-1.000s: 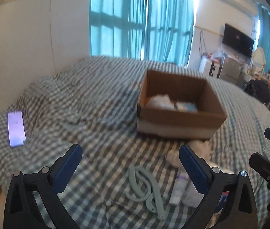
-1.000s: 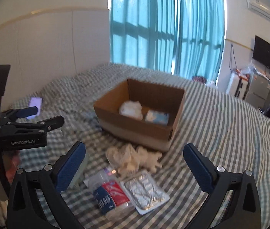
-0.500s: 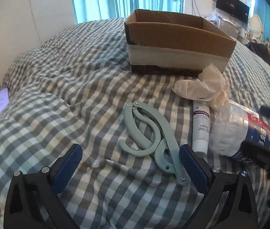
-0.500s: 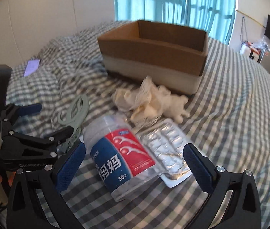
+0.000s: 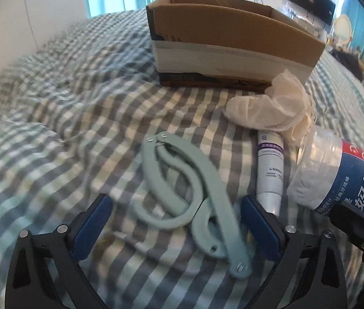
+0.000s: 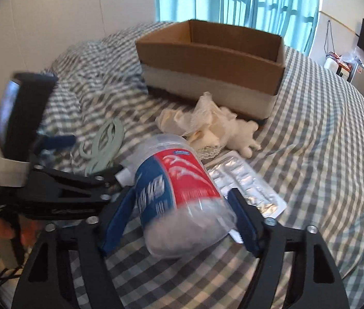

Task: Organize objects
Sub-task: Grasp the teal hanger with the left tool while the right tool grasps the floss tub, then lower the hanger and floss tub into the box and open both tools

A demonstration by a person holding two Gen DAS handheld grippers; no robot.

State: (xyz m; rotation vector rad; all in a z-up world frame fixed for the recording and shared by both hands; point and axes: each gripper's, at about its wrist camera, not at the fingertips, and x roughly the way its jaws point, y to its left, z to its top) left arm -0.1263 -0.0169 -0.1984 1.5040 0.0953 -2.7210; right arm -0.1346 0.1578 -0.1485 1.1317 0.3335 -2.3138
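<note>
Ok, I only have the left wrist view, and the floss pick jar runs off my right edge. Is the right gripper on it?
Observer: The right gripper straddles the jar, with a blue pad close against each side. Whether it is squeezing yet, I cannot tell.
Operator: Is anything lying on the far side of the jar from my gripper?
Observer: Yes, a silver blister pack lies flat on the bed, beside the jar and partly hidden behind it.
</note>
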